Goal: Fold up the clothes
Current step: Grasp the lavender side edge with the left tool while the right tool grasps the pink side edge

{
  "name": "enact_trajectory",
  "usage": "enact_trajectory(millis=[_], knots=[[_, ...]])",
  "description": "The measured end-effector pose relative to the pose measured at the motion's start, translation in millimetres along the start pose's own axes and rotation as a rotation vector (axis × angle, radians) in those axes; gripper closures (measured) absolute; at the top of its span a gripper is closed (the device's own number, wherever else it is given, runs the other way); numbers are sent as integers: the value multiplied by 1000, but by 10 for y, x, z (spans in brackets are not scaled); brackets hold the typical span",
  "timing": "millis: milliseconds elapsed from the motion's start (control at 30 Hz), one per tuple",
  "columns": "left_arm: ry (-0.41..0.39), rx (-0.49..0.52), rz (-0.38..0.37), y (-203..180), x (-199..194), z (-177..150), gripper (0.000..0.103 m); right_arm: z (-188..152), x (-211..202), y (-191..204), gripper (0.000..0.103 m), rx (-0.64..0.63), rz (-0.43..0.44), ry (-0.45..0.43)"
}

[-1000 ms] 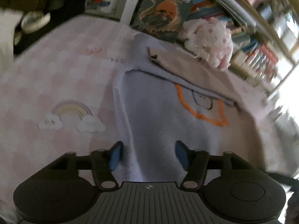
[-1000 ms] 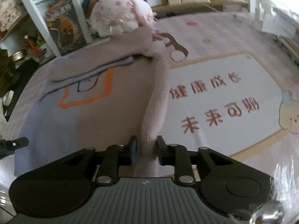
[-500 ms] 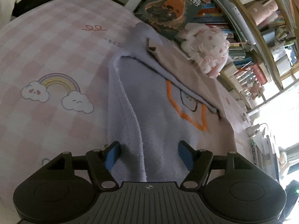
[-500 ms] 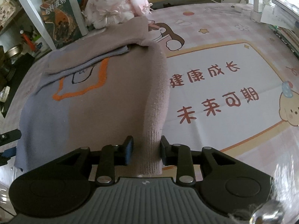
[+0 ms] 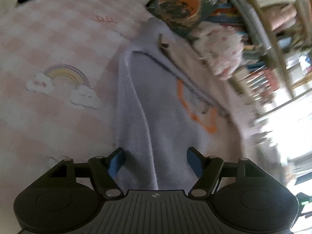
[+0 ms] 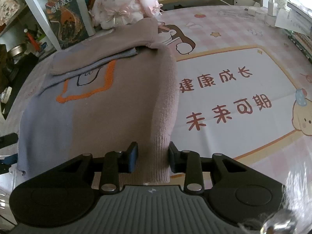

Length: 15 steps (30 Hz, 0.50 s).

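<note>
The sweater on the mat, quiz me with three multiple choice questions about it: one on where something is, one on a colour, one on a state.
1. Where does the plush toy sit relative to the sweater?
A. Beyond its far end, by the bookshelf
B. On the white panel of the mat
C. Between the right gripper's jaws

2. What colour is the outline shape on the sweater's front?
A. Green
B. Orange
C. Black

3. How do the sweater's sleeves lie?
A. Both spread out flat to the sides
B. Both rolled into a ball
C. Each runs down the body into one gripper's jaws

Answers: 1 A, the plush rests past the collar, against the books. 2 B, a bright orange line frames the drawing. 3 C, the mauve sleeve reaches the right gripper, the lilac sleeve the left gripper.
</note>
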<state>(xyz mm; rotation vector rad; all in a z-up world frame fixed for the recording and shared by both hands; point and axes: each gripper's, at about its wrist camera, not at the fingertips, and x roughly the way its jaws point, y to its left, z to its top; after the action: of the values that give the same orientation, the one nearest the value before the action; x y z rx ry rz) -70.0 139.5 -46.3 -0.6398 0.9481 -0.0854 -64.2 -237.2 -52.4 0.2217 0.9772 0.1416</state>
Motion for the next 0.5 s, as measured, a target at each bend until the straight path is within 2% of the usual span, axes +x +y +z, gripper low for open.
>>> enact_trajectory(millis=[67,133,167,200,367,433,500], knots=[[-4,86,81,-78,3,-3,37,-6,-2,8,73,0,-3,0],[2,166,135,-129,12,-25,59,-8,-14,-12,73,21,2,-14],[2,190,155,-136,6,-32,64,-10,-21,-23,73,33,6,-22],[1,191,158,-118,-5,-32,69,-11,-28,-34,74,45,9,-30],[-5,139,147,-4,-49,-12,79,-2,7,-93,80,82,22,-16],[8,127,142,25,-42,-7,95,3,11,-92,86,78,25,-12],[14,122,137,36,-41,-5,97,1,25,-105,90,89,41,-6]])
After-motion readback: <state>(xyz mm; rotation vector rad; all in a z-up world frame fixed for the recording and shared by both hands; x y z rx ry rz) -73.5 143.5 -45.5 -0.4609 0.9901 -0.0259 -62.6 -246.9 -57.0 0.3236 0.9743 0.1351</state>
